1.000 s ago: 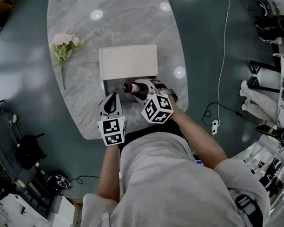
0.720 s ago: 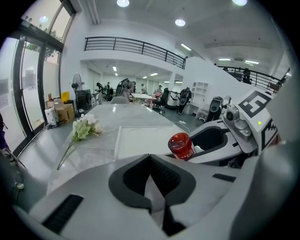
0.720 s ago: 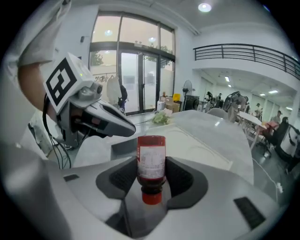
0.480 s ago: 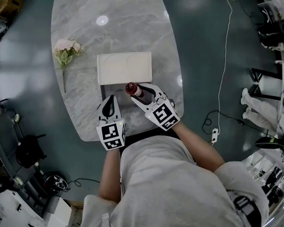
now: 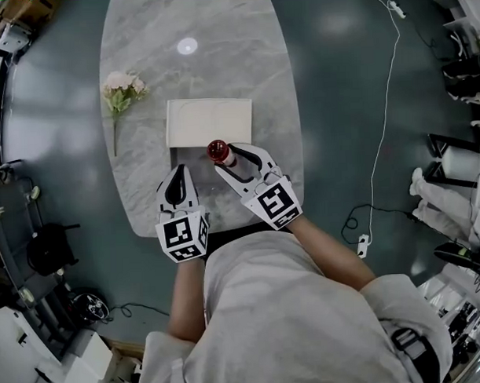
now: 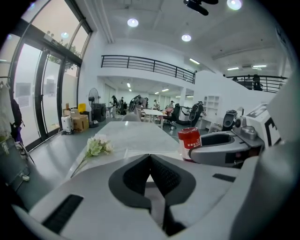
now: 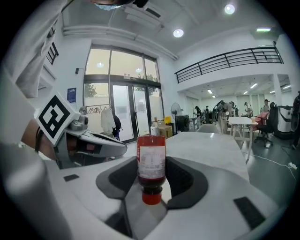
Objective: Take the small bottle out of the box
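Red small bottle (image 5: 218, 152), gripped by right tool (image 5: 227, 156), has tipped up; left tool (image 5: 179, 169) closed.

We see the table (image 5: 219, 54) bare on its far half, beyond the white box (image 5: 209, 122), so a pass is free there. At left the flower (image 5: 120, 89) lies well apart from the box, with an open lane of marble between. Right of the box a narrower bare strip runs to the table's edge. Nearest us it is crowded: the left gripper (image 5: 178, 172), jaws together, sits near the right gripper (image 5: 229, 157), which is clamped on the small bottle (image 5: 218, 151) at the box's near edge.
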Demonstrator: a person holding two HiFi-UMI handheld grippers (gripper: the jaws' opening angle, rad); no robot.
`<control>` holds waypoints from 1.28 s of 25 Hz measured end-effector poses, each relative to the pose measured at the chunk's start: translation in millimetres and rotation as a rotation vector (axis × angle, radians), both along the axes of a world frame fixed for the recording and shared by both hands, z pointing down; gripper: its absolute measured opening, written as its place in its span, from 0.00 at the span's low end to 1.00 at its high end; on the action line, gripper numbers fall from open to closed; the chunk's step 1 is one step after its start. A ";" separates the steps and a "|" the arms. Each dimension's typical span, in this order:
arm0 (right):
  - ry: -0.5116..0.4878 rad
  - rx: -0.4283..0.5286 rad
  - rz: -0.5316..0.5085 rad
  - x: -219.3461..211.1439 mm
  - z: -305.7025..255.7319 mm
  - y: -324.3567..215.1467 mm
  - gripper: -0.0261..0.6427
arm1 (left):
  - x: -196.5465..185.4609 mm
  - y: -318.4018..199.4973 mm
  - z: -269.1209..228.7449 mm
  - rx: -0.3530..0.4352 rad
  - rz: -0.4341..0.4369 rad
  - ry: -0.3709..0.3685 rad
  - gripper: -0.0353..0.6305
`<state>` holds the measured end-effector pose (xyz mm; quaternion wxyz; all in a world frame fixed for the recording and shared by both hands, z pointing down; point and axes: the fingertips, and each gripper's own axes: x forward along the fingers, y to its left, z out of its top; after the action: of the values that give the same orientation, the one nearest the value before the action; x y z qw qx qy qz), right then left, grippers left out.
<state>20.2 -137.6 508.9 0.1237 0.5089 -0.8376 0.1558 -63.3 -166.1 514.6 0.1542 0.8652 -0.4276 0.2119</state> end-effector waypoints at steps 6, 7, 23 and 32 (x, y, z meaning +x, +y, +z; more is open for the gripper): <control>-0.002 0.130 -0.006 16.0 -47.7 1.2 0.35 | 0.2 2.7 -45.5 0.097 -0.059 0.028 0.09; -0.004 0.149 -0.001 18.0 -55.3 2.1 0.35 | 0.5 3.5 -51.9 0.112 -0.062 0.031 0.09; -0.019 0.471 -0.023 20.2 -168.1 18.0 0.35 | -10.3 19.0 -161.3 0.364 -0.123 0.152 0.09; -0.018 0.524 0.006 33.1 -196.2 29.1 0.35 | -10.7 35.3 -188.5 0.429 -0.111 0.191 0.09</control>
<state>53.3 -108.4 312.7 -0.0201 0.5248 -0.8488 -0.0618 -74.0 -130.8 326.1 0.0178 0.8694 -0.4932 0.0246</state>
